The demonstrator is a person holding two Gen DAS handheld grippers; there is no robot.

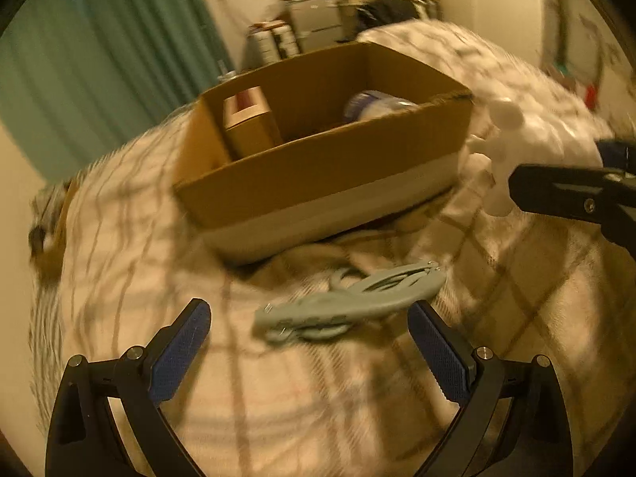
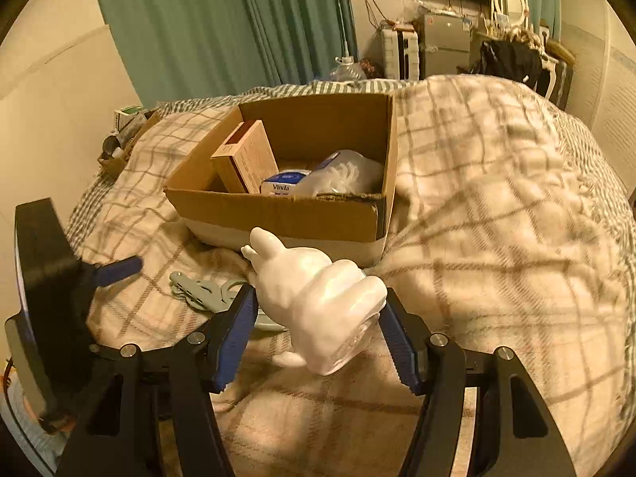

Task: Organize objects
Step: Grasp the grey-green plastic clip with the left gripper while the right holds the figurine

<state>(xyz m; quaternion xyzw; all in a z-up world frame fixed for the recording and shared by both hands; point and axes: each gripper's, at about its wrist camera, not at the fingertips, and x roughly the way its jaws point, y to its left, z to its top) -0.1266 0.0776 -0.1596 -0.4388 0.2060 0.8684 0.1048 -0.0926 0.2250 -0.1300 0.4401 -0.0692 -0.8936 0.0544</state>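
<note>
One white figurine (image 2: 318, 302) is clamped in the right gripper (image 2: 318, 326) above the blanket (image 2: 497, 214), near the one cardboard box (image 2: 278, 208). One grey clip (image 1: 349, 302) lies on the blanket before the box's near wall, just ahead of the left gripper (image 1: 310, 342), whose jaws stand apart and empty. Inside the box are one carton (image 2: 246, 155), one tissue pack (image 2: 284, 179) and one plastic bag (image 2: 346, 171).

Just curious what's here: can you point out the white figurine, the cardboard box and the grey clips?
figurine (image 2: 318, 302), right wrist view, its body
box (image 2: 278, 210), right wrist view, front wall
clips (image 1: 349, 302), left wrist view, middle

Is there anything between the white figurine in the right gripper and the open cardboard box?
Nothing visible. The white figurine is held just before the cardboard box; only the box's near wall must be cleared.
</note>
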